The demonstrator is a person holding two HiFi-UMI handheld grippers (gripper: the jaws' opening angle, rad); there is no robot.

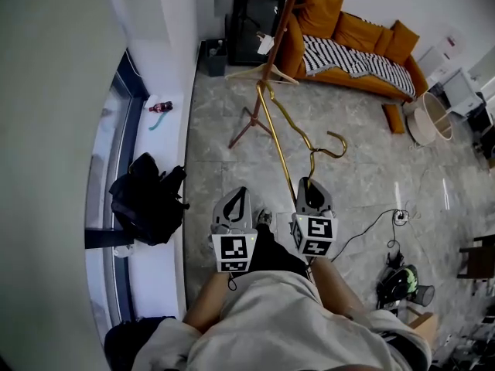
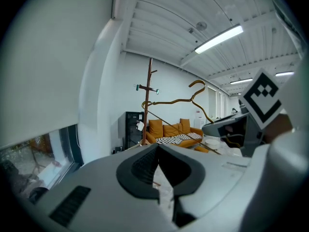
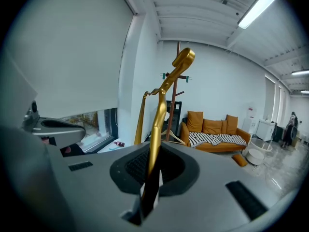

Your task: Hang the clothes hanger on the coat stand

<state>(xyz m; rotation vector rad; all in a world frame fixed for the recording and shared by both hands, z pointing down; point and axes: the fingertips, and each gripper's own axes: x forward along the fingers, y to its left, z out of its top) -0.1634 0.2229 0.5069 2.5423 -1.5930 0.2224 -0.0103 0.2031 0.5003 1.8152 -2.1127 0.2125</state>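
Pinching the gold clothes hanger in the right gripper, I have its fingers clamped on the thin metal near one end of the frame; the rest rises away toward twelve o'clock in the right gripper view. In the head view the hook curls free at about one o'clock of that gripper, above the floor. The left gripper sits just beside it at nine o'clock, fingers pressed together on nothing.

The coat stand is at twelve o'clock, well apart from the hanger; a pale wooden hanger seems to sit low on it, and the orange sofa lies beyond at one o'clock.

I judge the hanger light and stiff, so weight is no worry; the smooth gilt finish looks slippery, and with so much frame reaching past the pinch it could swivel in the fingers. A hold nearer the neck under the hook would steady it; failing that, I would move slowly and keep the hook leading; it looks sturdy, not fragile, though a knock on the stand could twist it loose.
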